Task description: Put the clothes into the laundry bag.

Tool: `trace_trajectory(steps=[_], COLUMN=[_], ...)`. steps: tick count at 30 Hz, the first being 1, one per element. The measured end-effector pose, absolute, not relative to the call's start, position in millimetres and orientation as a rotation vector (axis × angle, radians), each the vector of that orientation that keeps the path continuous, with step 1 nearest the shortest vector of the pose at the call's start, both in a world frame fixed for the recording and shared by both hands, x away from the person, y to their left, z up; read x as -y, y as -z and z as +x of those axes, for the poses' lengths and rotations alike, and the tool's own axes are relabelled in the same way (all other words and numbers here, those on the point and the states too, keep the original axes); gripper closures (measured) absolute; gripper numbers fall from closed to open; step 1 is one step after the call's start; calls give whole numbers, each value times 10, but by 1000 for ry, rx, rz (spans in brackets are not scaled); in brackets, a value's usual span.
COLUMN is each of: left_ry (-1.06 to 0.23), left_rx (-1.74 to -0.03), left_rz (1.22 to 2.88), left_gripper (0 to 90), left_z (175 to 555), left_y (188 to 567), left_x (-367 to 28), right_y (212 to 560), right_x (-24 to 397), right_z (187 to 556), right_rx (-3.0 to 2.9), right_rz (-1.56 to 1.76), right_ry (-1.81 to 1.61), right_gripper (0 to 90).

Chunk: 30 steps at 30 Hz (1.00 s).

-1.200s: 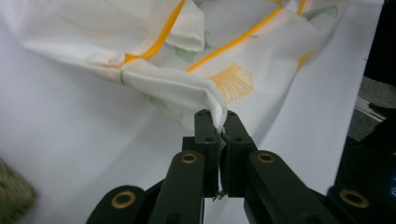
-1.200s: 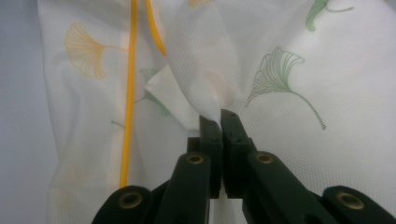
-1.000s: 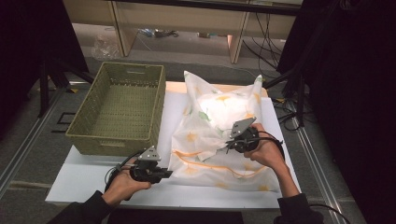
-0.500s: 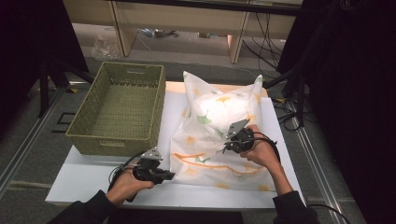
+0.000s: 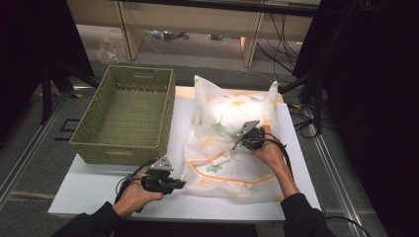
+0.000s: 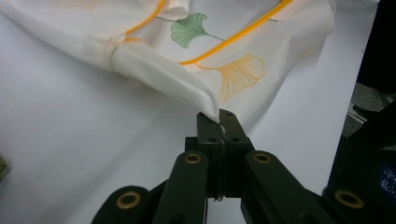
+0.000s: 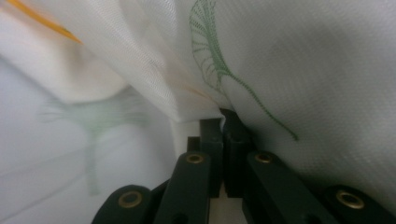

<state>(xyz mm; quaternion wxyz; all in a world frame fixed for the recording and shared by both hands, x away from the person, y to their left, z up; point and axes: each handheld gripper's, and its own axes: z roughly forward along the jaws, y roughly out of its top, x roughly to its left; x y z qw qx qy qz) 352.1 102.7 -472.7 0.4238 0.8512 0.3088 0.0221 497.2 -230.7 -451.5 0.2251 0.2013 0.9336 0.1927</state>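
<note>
1. White leaf-printed cloth [image 5: 232, 143] with orange trim, spread over the table's [image 5: 89, 190] right half.
2. My left gripper [image 5: 175, 185], jaws just closed, pinches the cloth's near-left corner [image 6: 208, 105].
3. My right gripper [image 5: 238, 143], jaws together, clamps a fold mid-cloth.
4. Woven green basket [image 5: 126, 116], far left.

Place: a lab or test room
Signs: black curtains [image 5: 29, 39] on both sides, loose cables [image 5: 276, 37] at top, white tabletop [image 5: 89, 190] on rails
</note>
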Motion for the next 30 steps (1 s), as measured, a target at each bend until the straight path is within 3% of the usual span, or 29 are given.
trace_trajectory(steps=[7, 20, 30], left_ry=[-49, -80, -69], left_rx=[-786, -776, -753], left_rz=[2113, 2138, 2170], left_gripper=[889, 890, 890], left_z=[3525, 3441, 3404], left_y=[4724, 4689, 4722], left_x=[-1040, -1140, -1095], right_y=[4542, 4091, 4014], right_x=[2339, 2383, 2321], right_z=[5166, 4594, 4327], right_rx=[-2516, -2595, -2655], right_rz=[591, 429, 373], right_ry=[-529, -673, -660], right_gripper=[900, 900, 900])
